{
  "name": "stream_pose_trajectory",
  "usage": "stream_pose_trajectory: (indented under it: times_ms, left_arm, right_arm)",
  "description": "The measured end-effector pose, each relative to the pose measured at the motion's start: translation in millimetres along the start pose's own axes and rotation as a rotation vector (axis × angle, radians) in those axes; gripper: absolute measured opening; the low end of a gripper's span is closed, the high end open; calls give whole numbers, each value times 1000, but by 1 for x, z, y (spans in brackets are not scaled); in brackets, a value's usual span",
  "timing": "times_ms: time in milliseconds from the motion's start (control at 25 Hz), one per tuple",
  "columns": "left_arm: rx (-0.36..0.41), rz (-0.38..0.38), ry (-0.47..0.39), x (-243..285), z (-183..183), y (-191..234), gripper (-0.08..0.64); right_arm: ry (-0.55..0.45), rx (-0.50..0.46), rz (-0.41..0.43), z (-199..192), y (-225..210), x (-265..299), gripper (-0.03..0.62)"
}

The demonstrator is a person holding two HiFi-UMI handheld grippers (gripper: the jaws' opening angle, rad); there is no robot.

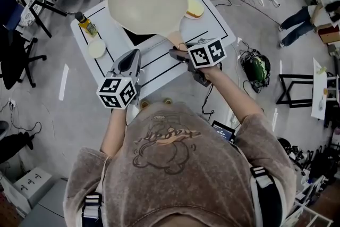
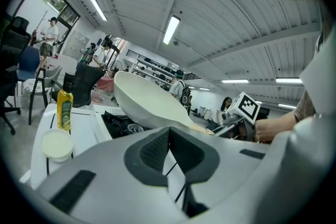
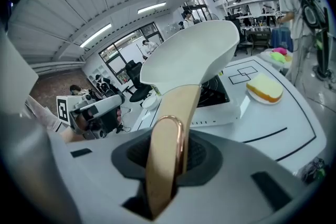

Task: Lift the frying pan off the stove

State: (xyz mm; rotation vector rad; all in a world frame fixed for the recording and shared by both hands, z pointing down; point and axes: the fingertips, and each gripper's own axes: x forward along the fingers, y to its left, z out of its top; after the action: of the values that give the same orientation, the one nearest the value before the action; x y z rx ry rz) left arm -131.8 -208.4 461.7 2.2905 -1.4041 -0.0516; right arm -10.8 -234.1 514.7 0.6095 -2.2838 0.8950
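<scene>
The cream frying pan (image 1: 147, 0) hangs tilted in the air above the black stove (image 1: 139, 38) on the white table (image 1: 215, 26). My right gripper (image 1: 178, 52) is shut on its wooden handle (image 1: 175, 38). In the right gripper view that handle (image 3: 170, 134) runs up between the jaws to the pan (image 3: 194, 55), clear of the stove (image 3: 216, 93). My left gripper (image 1: 132, 57) hovers over the table's near edge, left of the handle, shut with nothing in it. Its own view shows the raised pan (image 2: 147, 99) ahead and to the right.
An oil bottle (image 1: 86, 24) and a round white dish (image 1: 96, 49) stand at the table's left. A plate with bread (image 1: 195, 8) lies right of the stove. Office chairs (image 1: 24, 13), cables and people stand around the table.
</scene>
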Motion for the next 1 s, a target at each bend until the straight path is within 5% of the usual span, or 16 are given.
stream_pose_trajectory:
  times_ms: [360,1000]
  left_arm:
    - [18,-39,16,13,0,-13,8]
    - [66,-180,71,51,-11,-61,8]
  right_arm:
    - [-76,56,-41,3,-15,-35,104]
    - [-158,193,-199,-59,-53,-102,104]
